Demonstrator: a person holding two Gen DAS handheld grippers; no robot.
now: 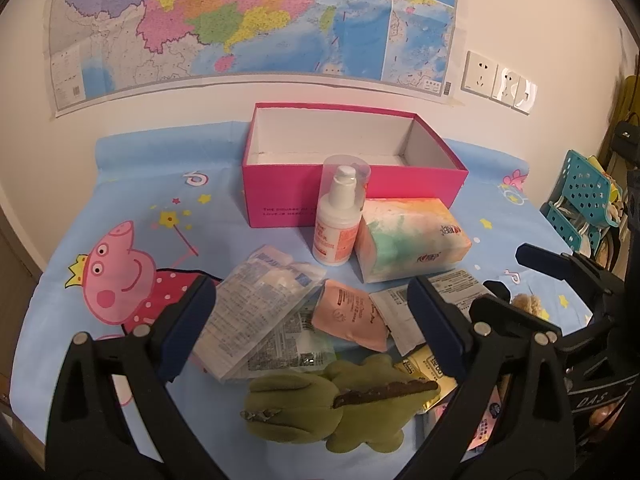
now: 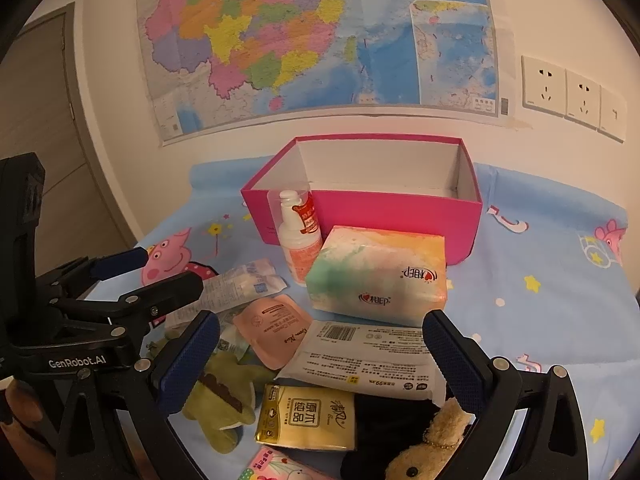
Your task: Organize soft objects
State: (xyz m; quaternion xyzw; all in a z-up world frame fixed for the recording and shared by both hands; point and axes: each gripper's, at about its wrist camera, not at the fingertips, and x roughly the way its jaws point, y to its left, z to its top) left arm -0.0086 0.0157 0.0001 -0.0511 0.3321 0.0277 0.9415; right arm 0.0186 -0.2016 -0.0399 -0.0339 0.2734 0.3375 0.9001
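Note:
An open pink box (image 1: pixel 352 196) (image 2: pixel 400 210) stands empty at the back of the cartoon-print sheet. In front of it sit a white pump bottle (image 1: pixel 336 224) (image 2: pixel 300 240) and a pastel tissue pack (image 1: pixel 412 238) (image 2: pixel 378 272). Nearer lie clear packets (image 1: pixel 256 312), a pink sachet (image 1: pixel 352 316) (image 2: pixel 274 330), a white wipes pack (image 2: pixel 360 356), a gold tissue pack (image 2: pixel 308 416), a green plush crocodile (image 1: pixel 332 404) (image 2: pixel 220 404) and a tan plush toy (image 2: pixel 428 444). My left gripper (image 1: pixel 312 320) hovers open over the packets. My right gripper (image 2: pixel 320 356) hovers open above the wipes pack.
A map hangs on the wall with wall sockets (image 2: pixel 572 96) to its right. A teal perforated rack (image 1: pixel 580 204) stands off the sheet's right edge. A door (image 2: pixel 36 128) is at the left. Bare blue sheet (image 2: pixel 540 300) lies right of the tissue pack.

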